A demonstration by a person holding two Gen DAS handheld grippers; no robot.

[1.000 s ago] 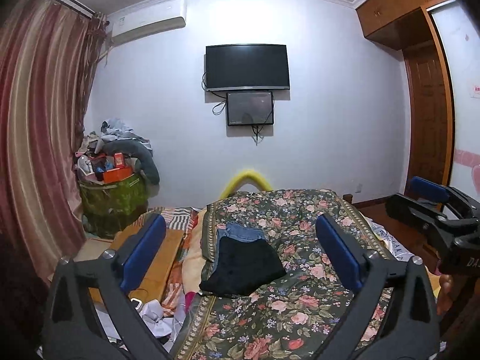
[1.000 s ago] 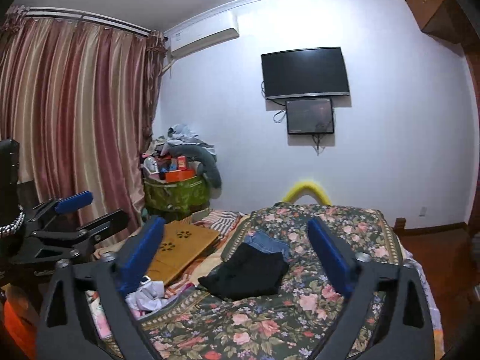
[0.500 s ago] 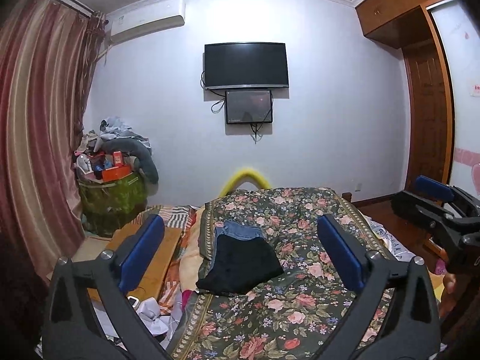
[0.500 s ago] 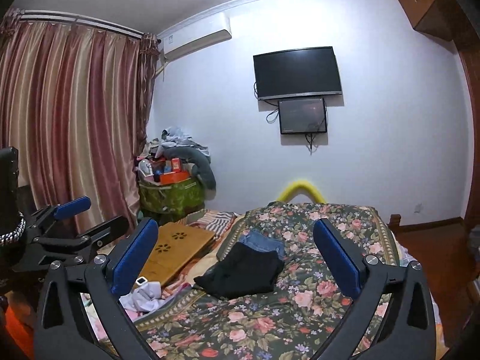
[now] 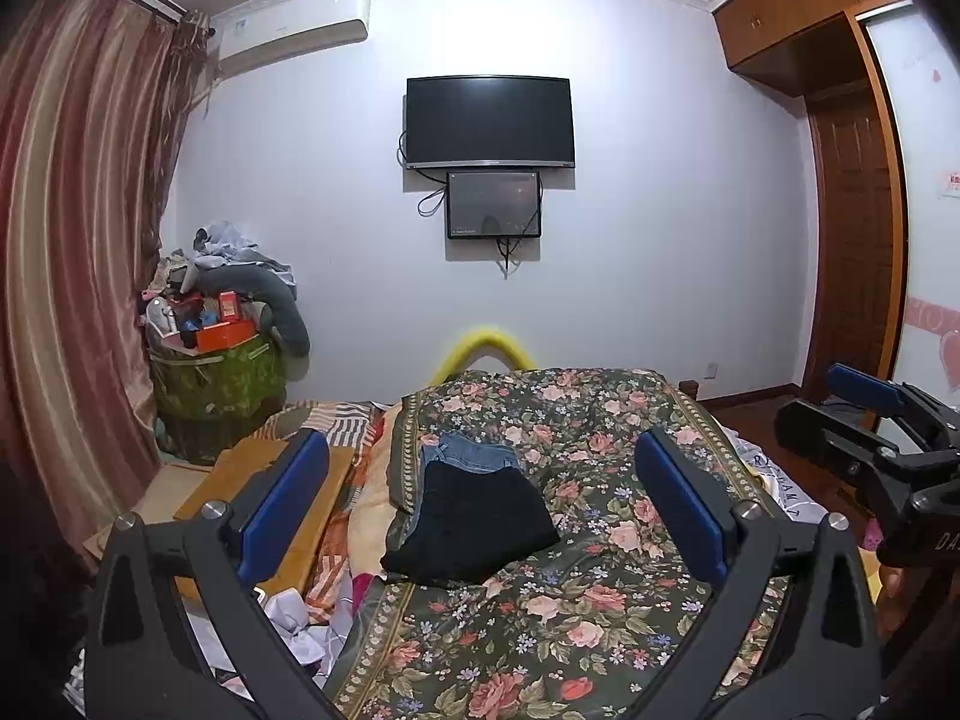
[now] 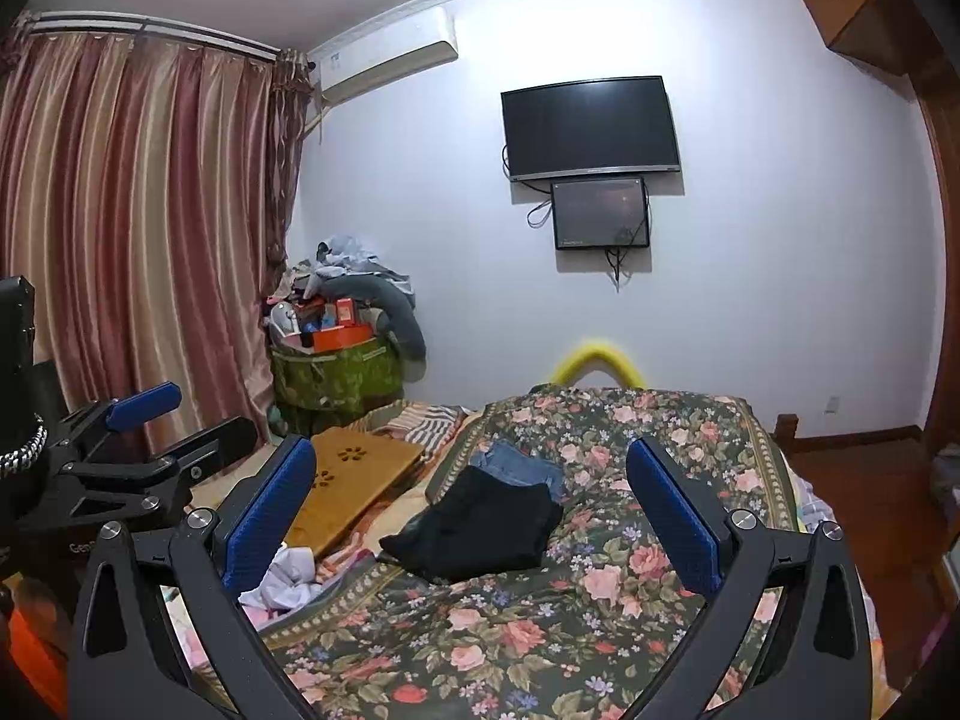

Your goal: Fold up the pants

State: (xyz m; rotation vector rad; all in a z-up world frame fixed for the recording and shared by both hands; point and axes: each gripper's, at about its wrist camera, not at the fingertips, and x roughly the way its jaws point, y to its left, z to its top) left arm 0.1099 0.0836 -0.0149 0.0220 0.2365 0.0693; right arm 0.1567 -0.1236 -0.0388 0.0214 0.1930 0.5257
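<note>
Folded black pants point(image 5: 474, 525) lie on the floral bedspread point(image 5: 600, 588), overlapping folded blue jeans point(image 5: 465, 453) behind them. They also show in the right wrist view: the black pants point(image 6: 480, 528) and the jeans point(image 6: 522, 465). My left gripper point(image 5: 480, 501) is open and empty, held above the bed, well short of the clothes. My right gripper point(image 6: 474, 507) is open and empty, likewise held back from them. Each gripper shows at the edge of the other's view.
A wooden lap table point(image 6: 354, 474) and crumpled white cloth point(image 6: 285, 579) lie left of the bedspread. A green bin heaped with clutter point(image 5: 216, 354) stands by the curtain point(image 5: 66, 276). A TV point(image 5: 489, 120) hangs on the far wall. A wooden wardrobe point(image 5: 840, 180) stands right.
Both grippers have drifted slightly, shifting the view a little; they stay open and empty. The clothes have not moved.
</note>
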